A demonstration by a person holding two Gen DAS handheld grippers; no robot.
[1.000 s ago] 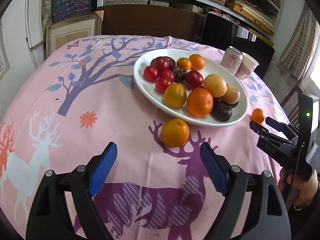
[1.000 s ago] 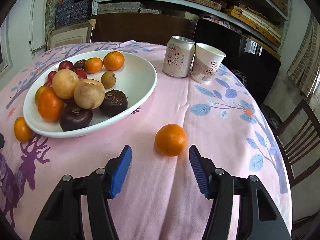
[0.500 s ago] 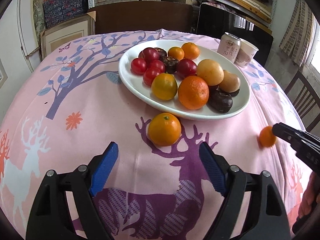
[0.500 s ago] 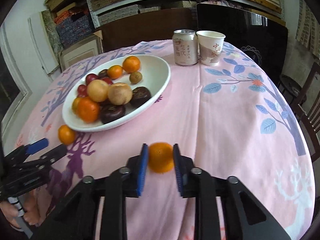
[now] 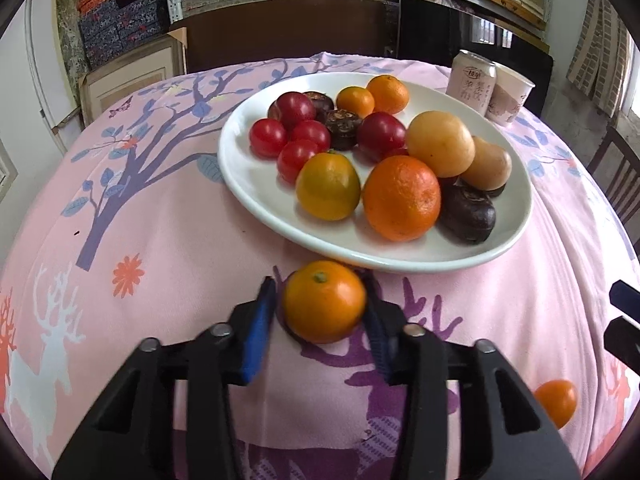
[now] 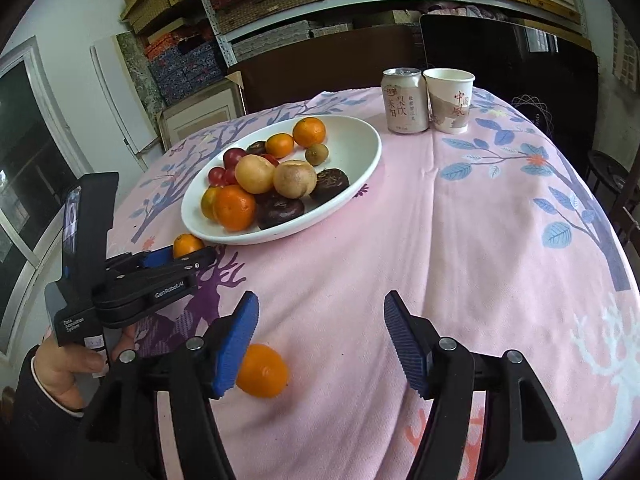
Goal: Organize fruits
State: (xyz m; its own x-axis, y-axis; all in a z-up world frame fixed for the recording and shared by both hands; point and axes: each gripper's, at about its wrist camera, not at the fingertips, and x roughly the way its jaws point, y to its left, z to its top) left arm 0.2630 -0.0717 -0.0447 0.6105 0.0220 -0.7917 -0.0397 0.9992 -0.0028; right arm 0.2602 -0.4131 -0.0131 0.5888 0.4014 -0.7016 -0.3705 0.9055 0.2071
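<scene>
A white plate (image 5: 248,184) holds tomatoes, oranges and dark fruits; it also shows in the right wrist view (image 6: 360,152). My left gripper (image 5: 322,322) is shut on a small orange (image 5: 324,302) on the cloth just in front of the plate; the right wrist view shows this gripper (image 6: 180,258) and orange (image 6: 186,245) too. My right gripper (image 6: 320,340) is open and empty above the cloth. A second small orange (image 6: 262,370) lies loose below its left finger, also seen in the left wrist view (image 5: 556,402).
A drink can (image 6: 404,100) and a paper cup (image 6: 450,100) stand behind the plate. The round table has a pink patterned cloth (image 6: 480,240). A brown chair back (image 5: 280,32) and shelves stand behind; another chair (image 5: 618,172) is at the right.
My left gripper moved forward and shut on the near orange. My right gripper opened and let go of its orange, which now lies on the cloth by the left finger.
</scene>
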